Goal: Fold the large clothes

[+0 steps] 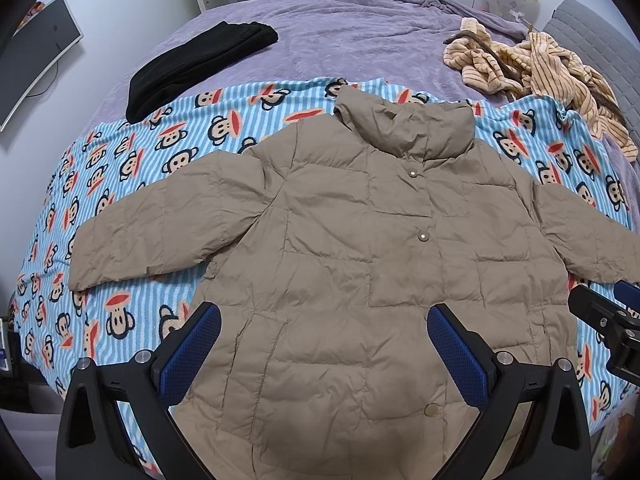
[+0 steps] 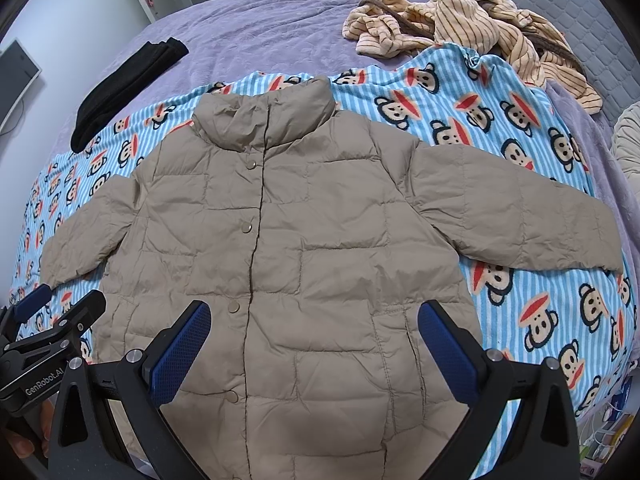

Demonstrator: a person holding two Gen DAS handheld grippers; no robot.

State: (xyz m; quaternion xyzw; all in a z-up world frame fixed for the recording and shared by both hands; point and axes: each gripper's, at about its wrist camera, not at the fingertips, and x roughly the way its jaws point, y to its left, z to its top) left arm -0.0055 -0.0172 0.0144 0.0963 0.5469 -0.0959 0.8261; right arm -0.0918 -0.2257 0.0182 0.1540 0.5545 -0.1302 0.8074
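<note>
A tan quilted puffer jacket lies flat, front up, snapped closed, both sleeves spread out to the sides, on a blue striped monkey-print blanket. It also shows in the right wrist view. My left gripper is open and empty, hovering above the jacket's lower left part. My right gripper is open and empty above the lower right part. The right gripper shows at the right edge of the left wrist view, and the left gripper shows at the left edge of the right wrist view.
The blanket lies on a purple bedspread. A folded black garment sits at the back left. A crumpled orange striped garment sits at the back right. A monitor stands left of the bed.
</note>
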